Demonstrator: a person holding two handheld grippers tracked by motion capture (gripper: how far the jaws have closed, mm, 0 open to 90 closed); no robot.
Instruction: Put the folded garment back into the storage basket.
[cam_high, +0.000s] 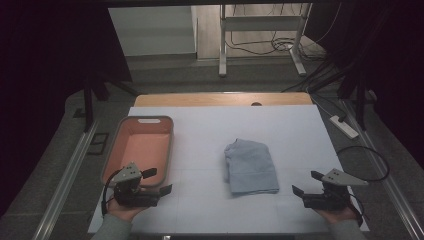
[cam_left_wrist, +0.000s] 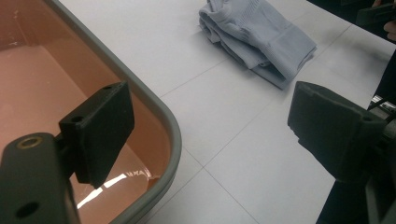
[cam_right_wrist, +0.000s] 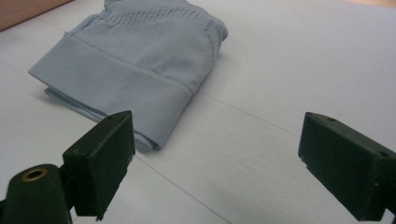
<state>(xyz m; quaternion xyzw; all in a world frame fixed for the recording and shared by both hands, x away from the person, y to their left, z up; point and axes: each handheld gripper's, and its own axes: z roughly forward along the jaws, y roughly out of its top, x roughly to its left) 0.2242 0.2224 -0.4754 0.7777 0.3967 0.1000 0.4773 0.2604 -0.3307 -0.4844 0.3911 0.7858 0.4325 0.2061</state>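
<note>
A folded light-blue garment (cam_high: 250, 166) lies in the middle of the white table; the same garment (cam_left_wrist: 259, 37) shows far off in the left gripper view, and it (cam_right_wrist: 135, 60) lies just ahead in the right gripper view. An empty pink bin (cam_high: 142, 147) with a grey rim (cam_left_wrist: 154, 105) stands at the left. My left gripper (cam_high: 156, 181) is open at the bin's near right corner, nothing between its jaws. To the right of the garment, my right gripper (cam_high: 306, 182) is open near the front edge, empty too.
The white table surface (cam_high: 200, 135) has a wooden strip (cam_high: 220, 99) along its far edge. A power strip (cam_high: 344, 126) lies off the table's right side, and a cable (cam_high: 370, 160) loops behind the right gripper. A desk frame (cam_high: 260, 40) stands on the floor beyond.
</note>
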